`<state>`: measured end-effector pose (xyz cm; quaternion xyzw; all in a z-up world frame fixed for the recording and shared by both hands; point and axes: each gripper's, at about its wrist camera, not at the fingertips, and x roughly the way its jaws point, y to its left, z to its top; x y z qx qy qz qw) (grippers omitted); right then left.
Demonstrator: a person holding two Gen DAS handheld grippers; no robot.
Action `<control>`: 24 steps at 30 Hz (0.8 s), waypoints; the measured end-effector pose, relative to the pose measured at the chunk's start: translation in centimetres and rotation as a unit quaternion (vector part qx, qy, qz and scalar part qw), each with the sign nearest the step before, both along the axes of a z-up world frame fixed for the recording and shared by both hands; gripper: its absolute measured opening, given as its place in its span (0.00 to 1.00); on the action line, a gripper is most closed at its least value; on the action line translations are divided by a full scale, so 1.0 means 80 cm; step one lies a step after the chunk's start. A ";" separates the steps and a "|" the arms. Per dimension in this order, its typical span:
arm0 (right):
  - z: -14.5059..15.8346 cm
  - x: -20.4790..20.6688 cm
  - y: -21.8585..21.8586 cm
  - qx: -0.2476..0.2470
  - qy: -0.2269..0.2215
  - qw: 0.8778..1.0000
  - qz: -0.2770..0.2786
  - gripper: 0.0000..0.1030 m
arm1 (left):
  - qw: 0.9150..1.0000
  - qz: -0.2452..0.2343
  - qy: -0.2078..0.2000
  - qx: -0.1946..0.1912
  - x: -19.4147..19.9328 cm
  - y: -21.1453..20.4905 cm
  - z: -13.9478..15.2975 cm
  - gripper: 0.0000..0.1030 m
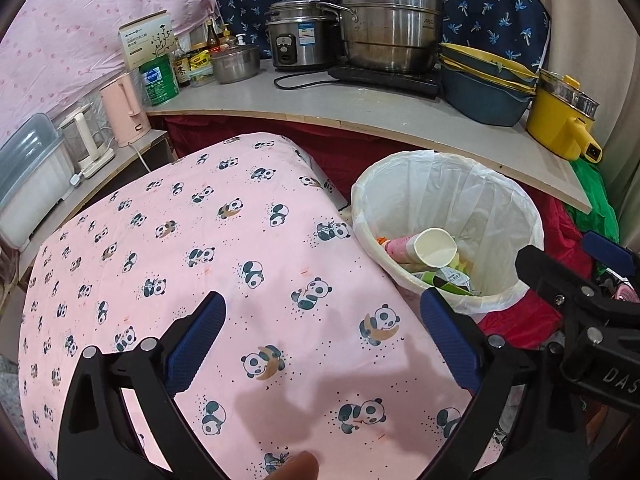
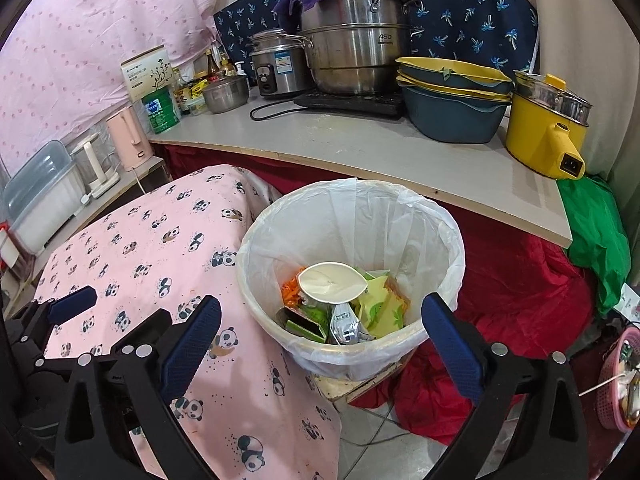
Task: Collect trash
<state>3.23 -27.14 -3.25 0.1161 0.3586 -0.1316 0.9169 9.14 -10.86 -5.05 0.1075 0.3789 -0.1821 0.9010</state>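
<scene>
Pink panda-print cloth (image 1: 240, 264) is seen covering the low surface under the left tongs (image 1: 324, 332). Beyond both tongs a grey surface (image 2: 360, 152) is loaded: green tin (image 2: 160, 110), small steel pot (image 2: 226, 94), rice cooker (image 2: 278, 68), big steamer pot (image 2: 356, 56) on a black cooktop (image 2: 352, 102), stacked basins (image 2: 452, 96), yellow electric pot (image 2: 544, 128). Ahead of the right tongs (image 2: 320, 332), the lined trash bin (image 2: 444, 240) is set on a low board (image 2: 356, 390) above tiled floor (image 2: 372, 440).

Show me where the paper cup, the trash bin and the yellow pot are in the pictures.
paper cup (image 2: 332, 282): right wrist view, on its white inside.
trash bin (image 2: 256, 252): right wrist view, on the bag-covered left rim.
yellow pot (image 2: 532, 136): right wrist view, on its yellow side wall.
</scene>
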 end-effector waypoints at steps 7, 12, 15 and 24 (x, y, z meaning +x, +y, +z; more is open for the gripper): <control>-0.003 -0.008 -0.002 -0.009 0.003 1.000 -0.009 0.94 | 1.000 0.010 -0.002 0.002 -0.003 0.005 -0.003 0.91; -0.006 -0.012 -0.002 -0.023 0.008 1.000 -0.010 0.94 | 1.000 0.017 -0.002 0.002 -0.006 0.009 -0.006 0.91; -0.009 -0.016 -0.004 -0.020 0.011 1.000 -0.013 0.94 | 1.000 0.024 -0.003 -0.002 -0.005 0.012 -0.005 0.91; -0.014 -0.021 0.000 -0.025 0.018 1.000 -0.008 0.94 | 1.000 0.025 -0.007 -0.002 -0.009 0.012 -0.004 0.91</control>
